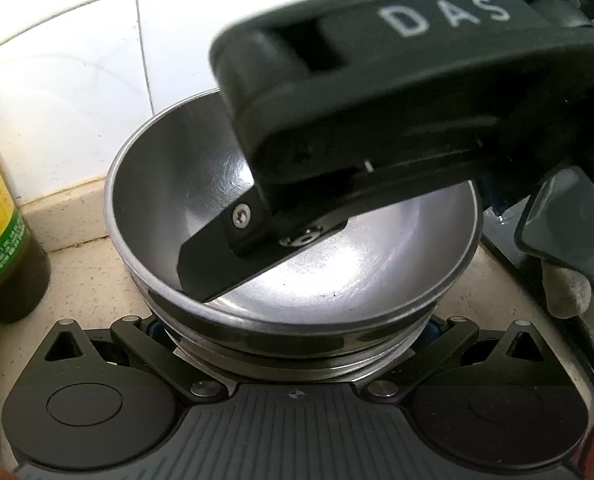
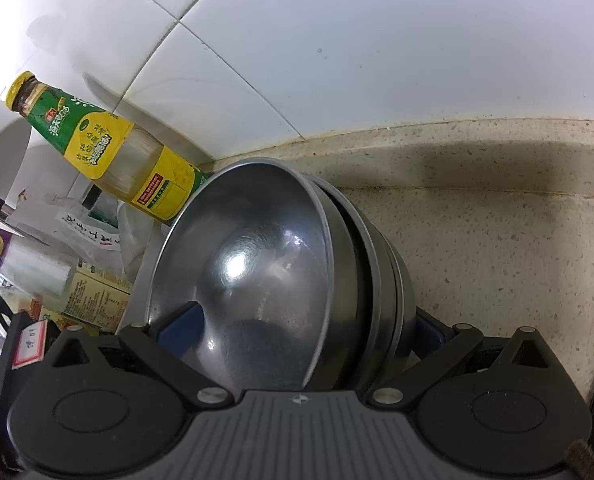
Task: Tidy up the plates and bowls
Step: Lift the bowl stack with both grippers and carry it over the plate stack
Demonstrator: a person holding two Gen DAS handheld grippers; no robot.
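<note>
Speckled beige tabletop (image 2: 477, 216), backed by white wall tiles (image 2: 337, 40) from 10 to 2 o'clock. Nested on it, dead centre in both wrist views, a stack of steel bowls (image 1: 297, 322), seemingly three rims deep, mouth up, no long axis to speak of.

Right tongs (image 1: 233, 256) reaching in from 2 o'clock in the left wrist view, one finger dipped inside the top bowl (image 2: 241, 280) and, in the right wrist view, blue pads either side of the stacked walls; apparently pinching the near rim of the stack, though pad contact mostly hidden.

Left tongs (image 1: 297, 344) low at 6 o'clock, spread wide around the stack's base, not visibly touching. Fingertips hidden behind the bowls.

Nearer and already engaged: the right hand, tilted steeply downward; probable next move a lift or shift of the stack.

Yellow-labelled sauce bottle (image 2: 109, 148) leaning at 9 o'clock, just beside the bowls.
</note>
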